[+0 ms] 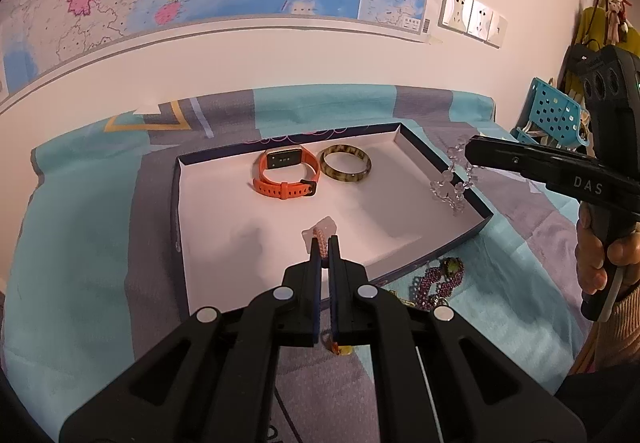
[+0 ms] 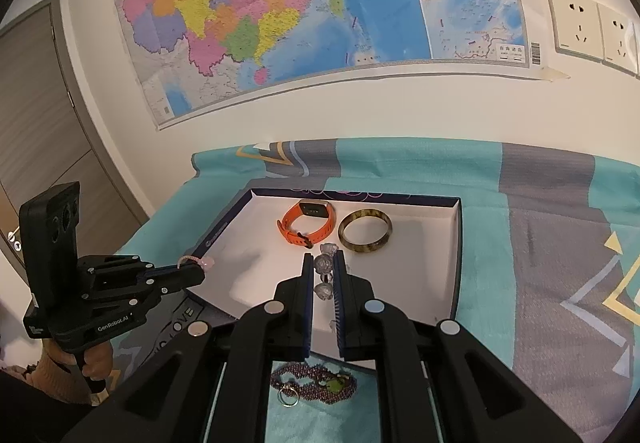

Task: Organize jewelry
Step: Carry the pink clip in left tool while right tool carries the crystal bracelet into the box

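Pink cord bracelet point(image 1: 323, 233) clamped in left gripper point(image 1: 325, 243) over tray point(image 1: 404, 139) front edge; crystal bracelet point(image 2: 324, 277) clamped in right gripper point(image 2: 323, 263) over tray middle. Step: depositing. Next: lower, release beside watch point(image 2: 306, 227) and bangle point(image 2: 365, 237).

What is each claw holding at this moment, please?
Left claw: closed on the pink cord bracelet.
Right claw: closed on the clear bead bracelet.

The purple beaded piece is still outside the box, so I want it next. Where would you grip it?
Probably from above, across the bunched purple beaded bracelet mid-strand, jaws straddling its narrow width. It lies flat on the bedspread, and the small ring looks too thin.
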A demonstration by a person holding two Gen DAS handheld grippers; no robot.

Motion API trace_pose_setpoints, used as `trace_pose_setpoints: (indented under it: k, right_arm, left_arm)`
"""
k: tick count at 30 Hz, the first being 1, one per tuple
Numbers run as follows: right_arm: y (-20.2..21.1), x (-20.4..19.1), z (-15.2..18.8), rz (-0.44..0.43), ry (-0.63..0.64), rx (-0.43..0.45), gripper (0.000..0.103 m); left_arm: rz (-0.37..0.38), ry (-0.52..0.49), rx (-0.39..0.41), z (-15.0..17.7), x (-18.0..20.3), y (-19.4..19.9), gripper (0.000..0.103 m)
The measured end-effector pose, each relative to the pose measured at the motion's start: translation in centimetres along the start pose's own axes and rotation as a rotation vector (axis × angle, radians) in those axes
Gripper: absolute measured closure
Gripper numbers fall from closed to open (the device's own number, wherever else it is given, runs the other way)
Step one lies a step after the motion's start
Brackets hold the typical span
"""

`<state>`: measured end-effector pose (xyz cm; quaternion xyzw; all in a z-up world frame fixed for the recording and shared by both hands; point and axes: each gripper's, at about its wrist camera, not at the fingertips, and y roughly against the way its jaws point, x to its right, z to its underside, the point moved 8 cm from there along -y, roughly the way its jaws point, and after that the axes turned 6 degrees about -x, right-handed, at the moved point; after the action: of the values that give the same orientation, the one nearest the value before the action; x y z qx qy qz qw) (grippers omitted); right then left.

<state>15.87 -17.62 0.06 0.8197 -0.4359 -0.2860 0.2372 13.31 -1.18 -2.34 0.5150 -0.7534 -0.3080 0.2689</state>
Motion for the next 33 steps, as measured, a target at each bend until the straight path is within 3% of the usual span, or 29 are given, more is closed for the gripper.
trace_pose_setpoints:
  k: [33]
  right_arm:
    - [-5.5,0.7,-2.2,-0.019,-0.022,-0.058,0.095]
  left_arm:
    - [-0.028,0.022,-0.057,-2.2,-2.0,-4.5,0.099]
